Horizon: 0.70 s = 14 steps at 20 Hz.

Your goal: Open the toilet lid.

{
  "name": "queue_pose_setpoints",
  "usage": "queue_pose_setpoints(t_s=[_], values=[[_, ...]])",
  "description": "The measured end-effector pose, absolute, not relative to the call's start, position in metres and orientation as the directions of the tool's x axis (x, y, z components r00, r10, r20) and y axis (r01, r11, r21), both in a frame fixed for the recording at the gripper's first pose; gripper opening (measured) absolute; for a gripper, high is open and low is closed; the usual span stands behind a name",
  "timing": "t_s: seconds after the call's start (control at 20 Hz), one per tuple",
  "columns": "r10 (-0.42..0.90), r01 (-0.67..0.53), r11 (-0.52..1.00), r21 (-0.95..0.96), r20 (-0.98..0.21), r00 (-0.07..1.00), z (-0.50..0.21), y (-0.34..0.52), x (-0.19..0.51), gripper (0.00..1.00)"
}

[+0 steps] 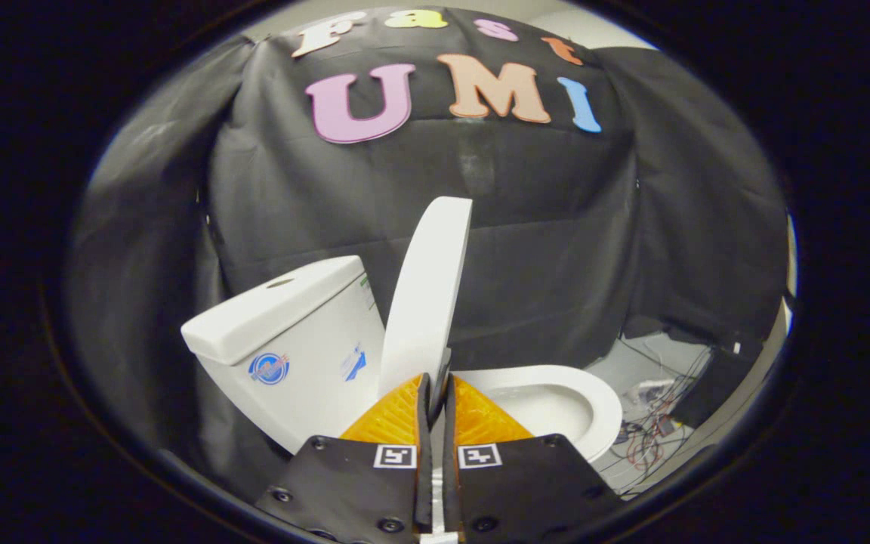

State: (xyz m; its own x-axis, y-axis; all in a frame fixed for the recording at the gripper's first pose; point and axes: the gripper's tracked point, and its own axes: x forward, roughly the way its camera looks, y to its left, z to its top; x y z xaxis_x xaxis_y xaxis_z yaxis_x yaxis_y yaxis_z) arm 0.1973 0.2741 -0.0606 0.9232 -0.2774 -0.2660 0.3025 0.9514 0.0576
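Black cloth hangs as the booth's wall across the whole background, draped in folds and wrapping round both sides of the scene. In front of it stands a white toilet, seen at a tilt. Its tank sits to the left of the fingers, a boxy ceramic body with a flat cover on top, a small round button recess in that cover, and a round blue sticker plus a second smaller sticker on its near faces. To the right of the fingers lies the bowl, its white rim curving round an open basin whose inside is visible. The toilet lid is raised, standing nearly upright and seen almost edge-on, a long white oval that rises from between the fingertips up past the tank's top, with the tank just beside it on the left and the bowl open on the right. The gripper points forward at the lid's lower edge; its two fingers are drawn close together with only a narrow slot between them, and the bottom edge of the lid sits in that slot, so the fingers appear closed on the lid. Each finger carries a small square marker near its base. Beyond the bowl, on the pale floor, lies a tangle of cables.
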Motion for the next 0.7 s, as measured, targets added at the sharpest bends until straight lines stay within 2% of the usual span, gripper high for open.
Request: queue_pose_setpoints(t_s=[0.7], values=[[-0.233, 0.24, 0.971, -0.001, -0.242, 0.942, -0.05, 0.329, 0.223, 0.06]])
